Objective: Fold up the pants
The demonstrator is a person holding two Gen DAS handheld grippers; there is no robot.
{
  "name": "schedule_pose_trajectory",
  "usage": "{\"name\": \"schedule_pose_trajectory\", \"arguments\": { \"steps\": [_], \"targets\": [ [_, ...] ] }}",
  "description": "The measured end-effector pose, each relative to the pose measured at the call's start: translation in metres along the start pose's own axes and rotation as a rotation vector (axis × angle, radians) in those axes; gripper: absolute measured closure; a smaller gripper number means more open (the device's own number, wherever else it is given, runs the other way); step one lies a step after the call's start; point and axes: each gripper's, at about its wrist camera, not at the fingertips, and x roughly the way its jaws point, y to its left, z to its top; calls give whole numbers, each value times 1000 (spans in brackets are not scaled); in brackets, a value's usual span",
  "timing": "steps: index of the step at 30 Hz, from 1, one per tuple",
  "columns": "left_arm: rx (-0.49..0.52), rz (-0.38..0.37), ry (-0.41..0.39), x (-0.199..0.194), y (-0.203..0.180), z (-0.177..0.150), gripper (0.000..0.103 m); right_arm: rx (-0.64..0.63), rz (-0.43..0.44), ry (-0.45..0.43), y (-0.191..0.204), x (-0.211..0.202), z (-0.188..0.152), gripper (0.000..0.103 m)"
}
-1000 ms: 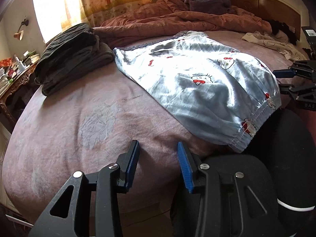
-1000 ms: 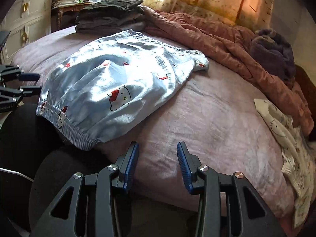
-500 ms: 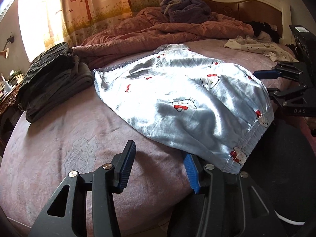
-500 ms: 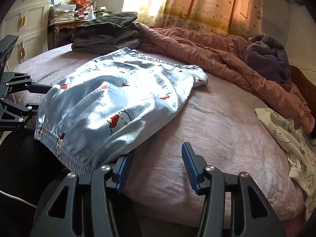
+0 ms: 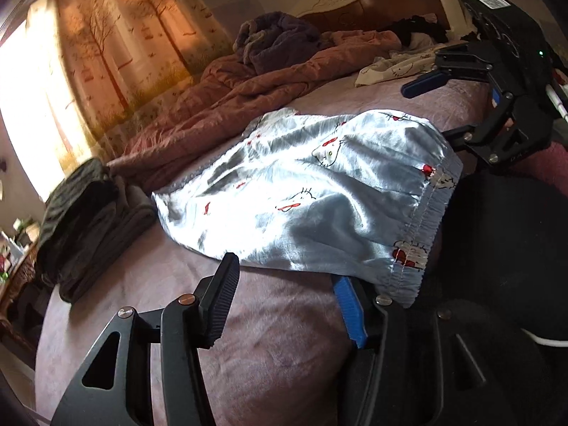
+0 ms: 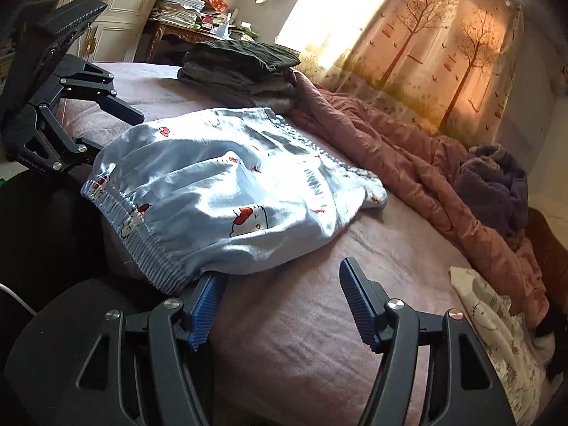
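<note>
A pair of pale blue satin pants [image 5: 312,195] printed with red-bowed cartoon cats lies spread on the mauve fleece bed cover [image 5: 277,351], its gathered elastic waistband [image 5: 426,220] hanging at the near edge of the bed and its legs reaching toward the crumpled dusty-pink quilt [image 5: 220,106].

The left hand-held gripper [image 5: 287,301] sits at the waistband's left corner with its jaws about half spread, having just been opening. Its blue-padded finger is tucked under the hem of the fabric, the other finger rests out on the bare cover, and the pads do not press on the cloth.

The right hand-held gripper [image 6: 280,301] is at the opposite waistband corner, jaws wider still and likewise just been opening. One blue pad is slipped beneath the waistband edge, the other stands clear over the cover, so nothing is clamped.

A stack of folded dark grey clothes [image 6: 245,67] sits beyond the pants near the tree-printed orange curtain [image 6: 426,46]. A purple fleece garment [image 6: 493,181] lies bunched on the quilt, and a cream cartoon-print garment [image 6: 497,323] lies at the bed's right side.
</note>
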Motion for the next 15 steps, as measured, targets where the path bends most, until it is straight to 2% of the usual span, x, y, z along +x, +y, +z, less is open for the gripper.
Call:
{"name": "schedule_pose_trajectory", "arguments": {
  "steps": [3,7,10,15],
  "targets": [
    [120,40,-124,-8,-6,-5,47,-62,16,-48,9,-4,5,36],
    [117,-19,-114,-2,6,-4,47,-220,-12,-121,32,-18,8,40],
    [217,-2,-139,-3,0,-1,47,-266,-2,-135,35,-20,9,41],
    [401,-1,-119,-2,-11,6,47,-378,38,-144,34,-16,9,45]
  ]
}}
